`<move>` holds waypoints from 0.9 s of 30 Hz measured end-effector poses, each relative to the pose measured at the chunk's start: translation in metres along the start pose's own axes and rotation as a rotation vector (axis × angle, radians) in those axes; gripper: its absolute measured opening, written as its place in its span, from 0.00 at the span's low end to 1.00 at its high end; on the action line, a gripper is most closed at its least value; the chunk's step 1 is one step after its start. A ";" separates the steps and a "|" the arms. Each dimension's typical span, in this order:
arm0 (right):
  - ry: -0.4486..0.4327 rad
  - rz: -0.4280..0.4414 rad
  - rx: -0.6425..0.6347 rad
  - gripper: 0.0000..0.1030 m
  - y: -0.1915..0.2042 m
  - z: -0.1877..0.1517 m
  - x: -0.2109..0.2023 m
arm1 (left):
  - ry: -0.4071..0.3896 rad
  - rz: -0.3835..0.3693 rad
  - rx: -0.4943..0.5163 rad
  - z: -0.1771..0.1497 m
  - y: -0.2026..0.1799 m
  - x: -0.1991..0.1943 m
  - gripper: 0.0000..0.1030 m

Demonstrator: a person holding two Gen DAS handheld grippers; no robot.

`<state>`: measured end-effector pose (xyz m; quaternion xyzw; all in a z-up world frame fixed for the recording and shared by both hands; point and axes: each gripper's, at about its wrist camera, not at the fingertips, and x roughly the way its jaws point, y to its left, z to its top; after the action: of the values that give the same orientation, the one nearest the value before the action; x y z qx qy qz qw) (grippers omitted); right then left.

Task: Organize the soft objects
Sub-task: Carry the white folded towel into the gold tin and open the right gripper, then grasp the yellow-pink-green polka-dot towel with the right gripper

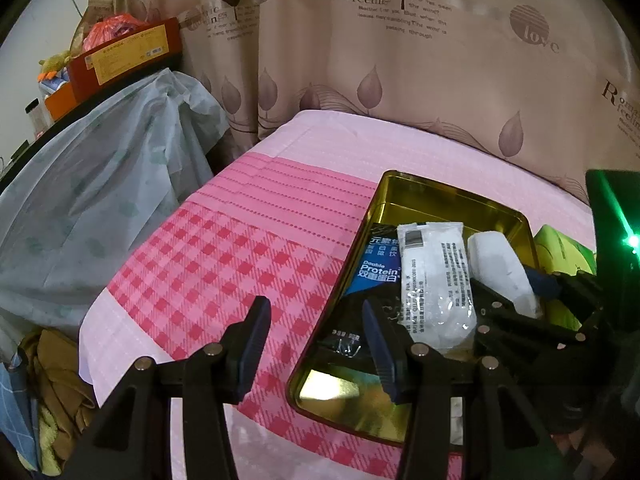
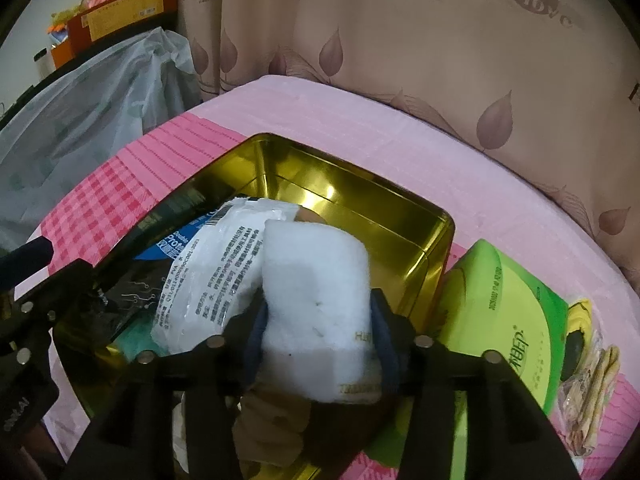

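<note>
**Sponge over the gold tin, right tongs around it**

Sponge, white and soft, sits between my right gripper pads over the near part of the gold tin; both pads touch its sides, holding it. Beside it on the left a white sachet leans on a dark protein packet inside the tin. My left gripper hangs wide and empty over the tin's left rim. Right of the tin lies a green tissue pack on the pink checked cloth.
</note>
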<state>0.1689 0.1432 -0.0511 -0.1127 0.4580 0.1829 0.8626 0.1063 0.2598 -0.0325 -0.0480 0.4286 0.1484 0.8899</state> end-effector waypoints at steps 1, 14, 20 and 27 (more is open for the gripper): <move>-0.004 0.001 0.003 0.49 0.000 0.000 -0.002 | -0.001 0.001 0.000 0.000 0.000 0.000 0.47; -0.072 0.042 0.031 0.62 -0.005 -0.010 -0.039 | -0.009 -0.005 -0.006 0.001 0.001 0.000 0.47; -0.118 0.034 0.062 0.63 -0.025 -0.026 -0.069 | -0.007 0.001 0.005 0.000 0.000 0.000 0.47; -0.159 -0.065 0.152 0.71 -0.082 -0.050 -0.095 | -0.013 0.010 0.030 -0.003 -0.006 -0.002 0.47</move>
<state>0.1172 0.0301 0.0025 -0.0470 0.3970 0.1282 0.9076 0.1051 0.2534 -0.0334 -0.0314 0.4252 0.1469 0.8925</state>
